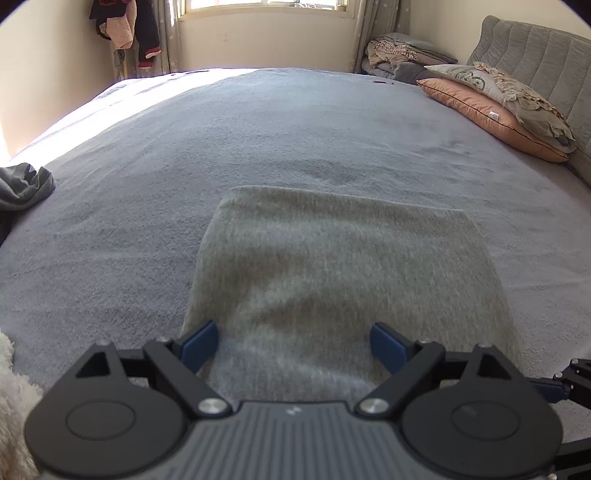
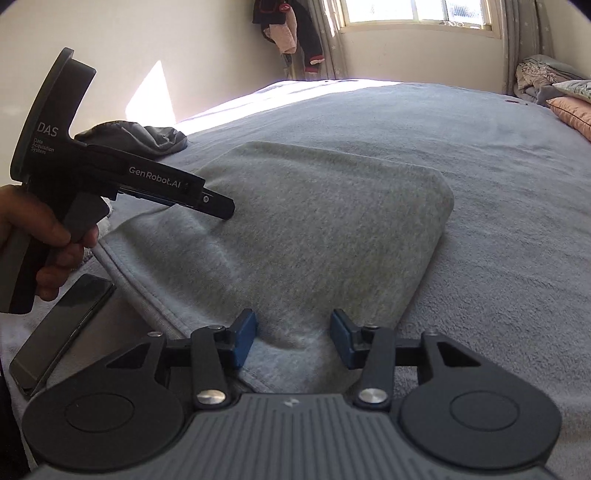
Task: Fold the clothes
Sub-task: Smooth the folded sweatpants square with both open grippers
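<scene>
A light grey folded garment (image 1: 343,266) lies flat on the grey-blue bed cover (image 1: 221,140); it also shows in the right wrist view (image 2: 303,229). My left gripper (image 1: 295,347) is open, its blue pads over the garment's near edge. In the right wrist view the left gripper (image 2: 221,206) hovers over the garment's left part. My right gripper (image 2: 293,341) is open over the garment's near hemmed edge, with cloth between the pads. Its tip shows at the right edge of the left wrist view (image 1: 569,384).
A dark grey garment (image 1: 22,184) lies crumpled at the bed's left edge, also in the right wrist view (image 2: 147,138). Pillows (image 1: 495,107) lean on the headboard at right. A black phone (image 2: 62,332) lies near the garment's left. Clothes (image 1: 125,29) hang in the corner.
</scene>
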Available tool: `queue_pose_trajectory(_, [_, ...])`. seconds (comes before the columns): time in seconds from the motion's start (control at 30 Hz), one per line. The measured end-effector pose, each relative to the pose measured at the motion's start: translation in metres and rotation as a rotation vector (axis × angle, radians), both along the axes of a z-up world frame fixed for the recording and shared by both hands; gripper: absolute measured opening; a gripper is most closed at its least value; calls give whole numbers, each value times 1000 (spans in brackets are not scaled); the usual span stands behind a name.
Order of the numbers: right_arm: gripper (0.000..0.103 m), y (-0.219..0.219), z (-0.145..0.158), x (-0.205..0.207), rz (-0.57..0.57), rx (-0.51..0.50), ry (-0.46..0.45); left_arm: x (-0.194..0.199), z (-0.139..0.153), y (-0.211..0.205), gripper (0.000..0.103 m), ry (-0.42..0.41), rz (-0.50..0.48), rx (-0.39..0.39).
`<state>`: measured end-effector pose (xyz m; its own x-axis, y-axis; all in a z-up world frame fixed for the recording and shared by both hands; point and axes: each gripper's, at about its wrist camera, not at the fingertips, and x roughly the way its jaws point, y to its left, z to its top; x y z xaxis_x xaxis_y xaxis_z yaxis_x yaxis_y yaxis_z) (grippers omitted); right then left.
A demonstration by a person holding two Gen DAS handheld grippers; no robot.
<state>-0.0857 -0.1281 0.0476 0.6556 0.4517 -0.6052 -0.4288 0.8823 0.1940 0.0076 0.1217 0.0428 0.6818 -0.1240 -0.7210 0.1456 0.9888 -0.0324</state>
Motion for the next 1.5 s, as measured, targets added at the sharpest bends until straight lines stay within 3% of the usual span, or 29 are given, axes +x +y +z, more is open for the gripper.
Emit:
queue_pose_trajectory(0.2, [51, -10, 15, 13, 52, -9, 54, 0, -2, -4, 94, 13, 2, 26])
queue_pose_trajectory(0.33, [54, -21, 27, 33, 10, 13, 40, 1, -2, -6, 95, 16, -1, 27])
queue_pose_trajectory(0.5, [55, -20, 13, 68, 28, 54, 95, 2, -4, -8, 97, 20, -7, 29])
queue_pose_trajectory(0.73, [58, -11, 14, 103, 15, 16, 65, 3, -4, -10, 97, 22, -9, 34])
queue_pose_trajectory(1.1, [63, -11, -1, 173, -126, 14, 86, 13, -5, -2, 99, 41, -19, -19])
queue_pose_trajectory(1.2, [64, -8, 0, 170, -144, 6, 64, 16, -3, 5, 100, 47, -18, -56])
queue_pose_trajectory(1.4, [63, -15, 17, 125, -166, 88, 19, 17, 10, 36, 100, 3, 57, -257])
queue_pose_trajectory(1.5, [63, -15, 17, 94, -148, 115, 31, 21, 4, 32, 100, 18, 58, -235])
